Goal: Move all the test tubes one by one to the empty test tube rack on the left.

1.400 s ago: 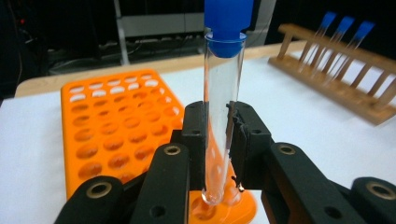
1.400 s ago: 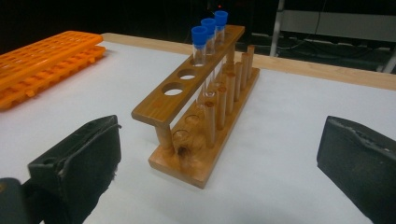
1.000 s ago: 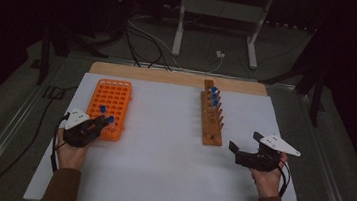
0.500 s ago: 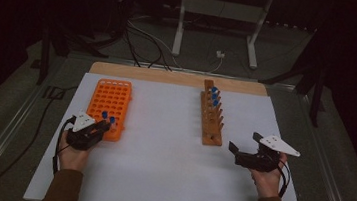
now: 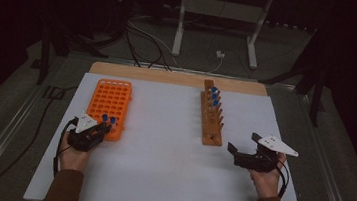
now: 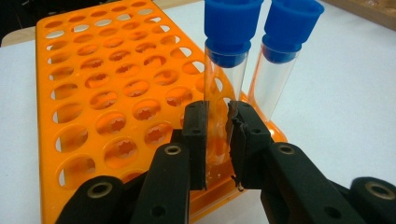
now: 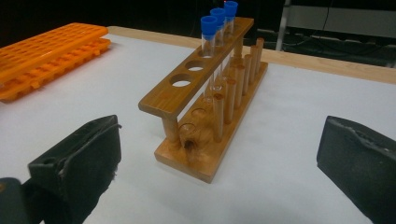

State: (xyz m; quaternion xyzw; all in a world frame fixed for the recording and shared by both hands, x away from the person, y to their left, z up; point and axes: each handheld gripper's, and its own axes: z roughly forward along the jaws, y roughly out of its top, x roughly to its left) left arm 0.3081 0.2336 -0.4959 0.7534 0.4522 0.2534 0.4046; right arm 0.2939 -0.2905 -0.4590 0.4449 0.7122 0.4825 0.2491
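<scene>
An orange tube rack point(image 5: 109, 104) lies at the left of the white mat. Two clear tubes with blue caps stand at its near right corner. My left gripper point(image 5: 102, 129) is shut on one tube point(image 6: 224, 65) low on its glass, and its lower end reaches into a corner hole of the orange rack point(image 6: 93, 93). The second tube point(image 6: 276, 70) stands just to the right, free of the jaws. My right gripper point(image 5: 242, 144) rests open with nothing between its jaws, near the front end of a wooden rack point(image 5: 212, 121). That wooden rack point(image 7: 187, 95) holds three blue-capped tubes point(image 7: 210, 30) at its far end.
A white mat point(image 5: 159, 169) covers the table, with a wooden board point(image 5: 169, 76) along its far edge. Beyond the table are metal stand legs point(image 5: 178, 35) and cables on a dark floor. The near holes of the wooden rack stand vacant.
My left gripper has shifted slightly toward the near edge of the orange rack with the tube still in its jaws. The right gripper has kept still.
</scene>
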